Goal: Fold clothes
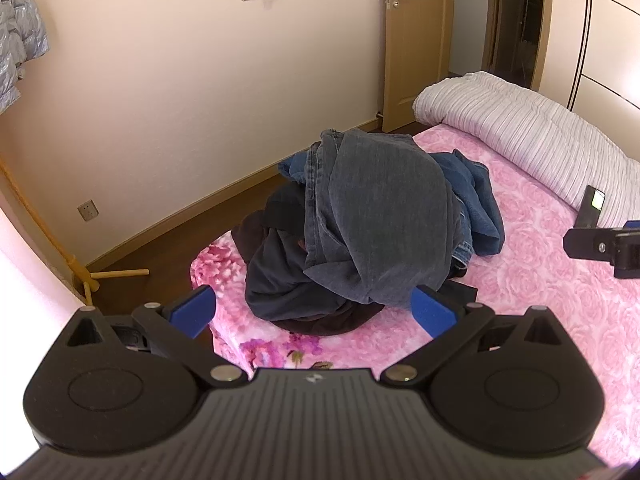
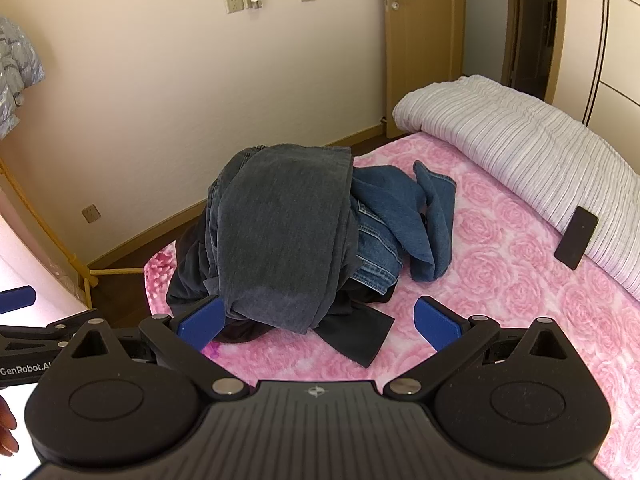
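Observation:
A heap of clothes lies at the corner of the pink rose bed (image 1: pixel 560 280) (image 2: pixel 500 248). On top is a grey-blue pair of jeans (image 1: pixel 380 208) (image 2: pixel 280 232). Blue jeans (image 1: pixel 476 200) (image 2: pixel 396 216) lie to its right, and dark garments (image 1: pixel 288 280) (image 2: pixel 352 332) lie underneath. My left gripper (image 1: pixel 314 312) is open and empty, just in front of the heap. My right gripper (image 2: pixel 318 320) is open and empty, its left fingertip (image 2: pixel 202 322) at the heap's front edge. The right gripper also shows at the right edge of the left wrist view (image 1: pixel 600 240).
A rolled striped quilt (image 1: pixel 532 136) (image 2: pixel 520 152) lies along the far side of the bed. A black phone (image 2: pixel 576 242) leans against it. The bed's left edge drops to a brown floor (image 1: pixel 160 248). A wooden rack foot (image 1: pixel 116 274) stands by the wall, and a door (image 1: pixel 416 40) is behind.

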`<state>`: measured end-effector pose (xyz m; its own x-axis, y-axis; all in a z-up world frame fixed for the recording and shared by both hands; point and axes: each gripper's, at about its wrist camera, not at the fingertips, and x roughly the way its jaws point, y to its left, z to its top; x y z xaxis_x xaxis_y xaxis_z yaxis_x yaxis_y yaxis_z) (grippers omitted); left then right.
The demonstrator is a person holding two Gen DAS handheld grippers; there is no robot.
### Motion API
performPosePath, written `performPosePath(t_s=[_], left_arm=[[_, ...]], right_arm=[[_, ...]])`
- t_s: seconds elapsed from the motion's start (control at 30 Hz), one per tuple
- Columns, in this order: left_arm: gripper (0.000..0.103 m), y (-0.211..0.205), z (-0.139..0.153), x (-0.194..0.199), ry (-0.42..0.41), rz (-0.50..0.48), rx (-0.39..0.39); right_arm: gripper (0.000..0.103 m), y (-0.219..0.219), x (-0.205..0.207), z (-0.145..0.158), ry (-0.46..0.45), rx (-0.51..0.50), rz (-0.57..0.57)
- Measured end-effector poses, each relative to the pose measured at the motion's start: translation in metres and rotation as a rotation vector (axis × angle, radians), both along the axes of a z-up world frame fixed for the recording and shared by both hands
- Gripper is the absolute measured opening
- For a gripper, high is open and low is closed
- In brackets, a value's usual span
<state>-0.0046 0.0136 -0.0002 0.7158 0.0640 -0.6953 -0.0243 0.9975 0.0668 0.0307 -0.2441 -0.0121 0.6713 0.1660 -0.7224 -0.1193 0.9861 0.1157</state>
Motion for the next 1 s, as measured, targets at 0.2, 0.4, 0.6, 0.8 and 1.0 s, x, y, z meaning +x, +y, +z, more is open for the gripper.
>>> performPosePath(t_s=[0.2,0.4,0.6,0.8,1.0], left_arm=[[0.102,0.001,0.000,0.001,0.026,0.008,-0.009],[0.102,0.004,0.002,0.002,0.035,0.012,-0.014],[0.102,0.003,0.003,0.001,0.035,0.013,-0.009],[0.102,0.002,0.003,-0.001,0.038,0.017,-0.001],[0.102,0.003,-0.001,-0.004,0.048,0.030,0.002]], right_arm=[[0.103,0.000,0.000,-0.001,0.001,-0.002,0.004],[0.103,-0.002,-0.001,-0.002,0.002,0.000,-0.003],[0.103,-0.004,0.001,-0.004,0.009,0.014,-0.004],[0.103,-0.006,0.002,-0.006,0.013,0.022,0.001],[0.103,-0.007,0.002,-0.013,0.022,0.029,0.006]])
